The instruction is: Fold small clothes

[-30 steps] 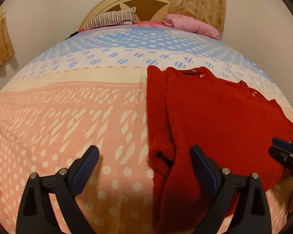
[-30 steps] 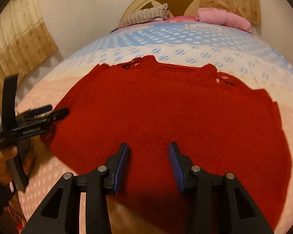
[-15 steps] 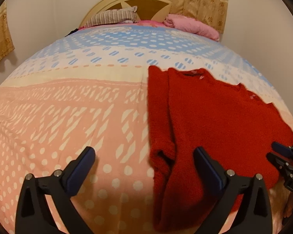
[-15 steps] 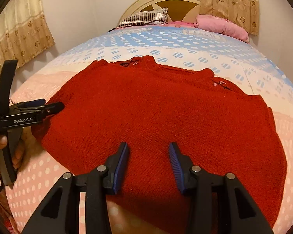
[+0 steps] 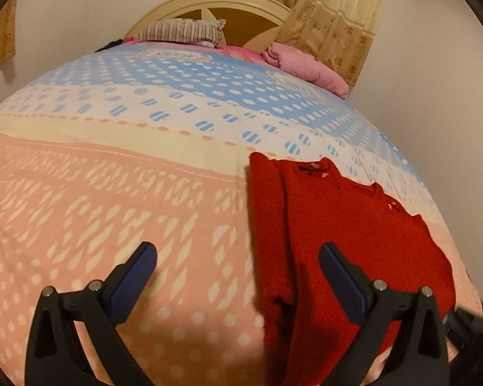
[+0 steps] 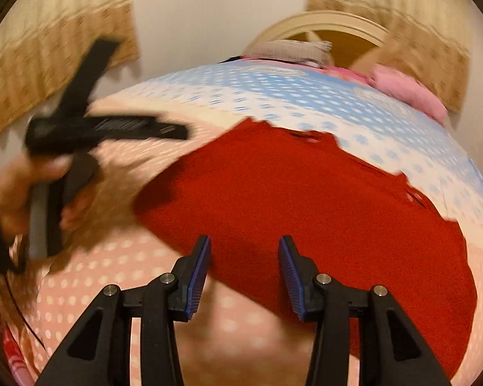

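Note:
A red knitted garment (image 5: 344, 238) lies flat on the bed, its left side folded over in a long strip; it fills the middle of the right wrist view (image 6: 306, 206). My left gripper (image 5: 238, 263) is open wide and empty, raised above the bedspread at the garment's left edge; it shows blurred at the left of the right wrist view (image 6: 177, 132). My right gripper (image 6: 243, 257) is open and empty, held above the garment's near hem. Its dark tip shows at the lower right of the left wrist view (image 5: 460, 318).
The bedspread (image 5: 112, 173) is pink, cream and blue with dots. A striped pillow (image 5: 180, 30) and a pink pillow (image 5: 306, 67) lie by the cream headboard (image 5: 241, 9). Curtains hang behind, and a wall (image 5: 434, 96) runs close along the bed's right side.
Both grippers have risen and pulled back from the garment. The left one has swung up and away to the left. The garment lies as before.

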`<state>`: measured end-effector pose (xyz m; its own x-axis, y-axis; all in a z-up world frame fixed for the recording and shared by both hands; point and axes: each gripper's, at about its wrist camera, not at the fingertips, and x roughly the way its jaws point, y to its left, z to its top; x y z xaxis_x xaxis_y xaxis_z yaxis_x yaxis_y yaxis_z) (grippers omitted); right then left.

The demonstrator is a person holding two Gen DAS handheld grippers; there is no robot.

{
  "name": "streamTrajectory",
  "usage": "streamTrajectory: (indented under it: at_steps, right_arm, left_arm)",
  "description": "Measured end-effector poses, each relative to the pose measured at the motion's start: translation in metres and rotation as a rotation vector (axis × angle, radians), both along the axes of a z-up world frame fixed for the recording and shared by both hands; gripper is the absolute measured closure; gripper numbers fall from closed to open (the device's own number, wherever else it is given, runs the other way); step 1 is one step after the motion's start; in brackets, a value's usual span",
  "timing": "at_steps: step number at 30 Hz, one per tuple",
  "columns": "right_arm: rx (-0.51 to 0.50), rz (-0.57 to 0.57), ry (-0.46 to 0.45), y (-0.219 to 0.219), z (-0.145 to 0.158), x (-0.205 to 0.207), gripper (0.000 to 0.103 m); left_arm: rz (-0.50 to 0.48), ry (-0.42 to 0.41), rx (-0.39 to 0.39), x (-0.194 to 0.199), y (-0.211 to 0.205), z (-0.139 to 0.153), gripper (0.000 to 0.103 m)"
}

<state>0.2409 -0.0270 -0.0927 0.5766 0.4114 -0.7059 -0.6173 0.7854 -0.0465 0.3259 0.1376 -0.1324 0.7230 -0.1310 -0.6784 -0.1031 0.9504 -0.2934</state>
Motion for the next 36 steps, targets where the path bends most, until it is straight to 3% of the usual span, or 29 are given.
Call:
streamTrajectory:
  at_steps: [9,13,17,26,27,28,29,30,34,36]
  right_arm:
    - [-0.114,0.117,-0.026,0.054,-0.015,-0.02,0.057]
    - [-0.15,0.15,-0.05,0.07,-0.018,-0.028,0.057]
    - [-0.199,0.159,-0.08,0.086,-0.025,-0.029,0.057]
    - [-0.214,0.148,-0.081,0.097,-0.032,-0.02,0.057]
    - [-0.214,0.147,-0.076,0.097,-0.031,-0.015,0.057]
    - [-0.212,0.146,-0.074,0.097,-0.031,-0.013,0.062]
    - [-0.21,0.147,-0.072,0.097,-0.03,-0.013,0.081]
    - [-0.211,0.146,-0.07,0.096,-0.03,-0.012,0.087]
    - [-0.168,0.147,-0.052,0.088,-0.023,-0.016,0.095]
    - [-0.138,0.141,-0.064,0.08,-0.016,-0.019,0.095]
  left_arm:
    - [-0.089,0.03,0.019,0.035,-0.022,0.0,0.002]
    - [-0.116,0.08,0.027,0.054,-0.025,-0.007,0.011]
    - [-0.114,0.123,-0.022,0.067,-0.016,-0.015,0.014]
    - [-0.156,0.176,-0.081,0.081,-0.01,-0.027,0.037]
    - [-0.158,0.172,-0.074,0.082,-0.011,-0.026,0.044]
    - [-0.169,0.167,-0.071,0.082,-0.012,-0.025,0.059]
    - [-0.187,0.159,-0.077,0.082,-0.013,-0.023,0.071]
    - [-0.22,0.168,-0.119,0.083,-0.014,-0.022,0.087]
    - [-0.231,0.135,-0.086,0.077,-0.022,-0.005,0.088]
    - [-0.225,0.119,-0.123,0.074,-0.022,0.005,0.088]
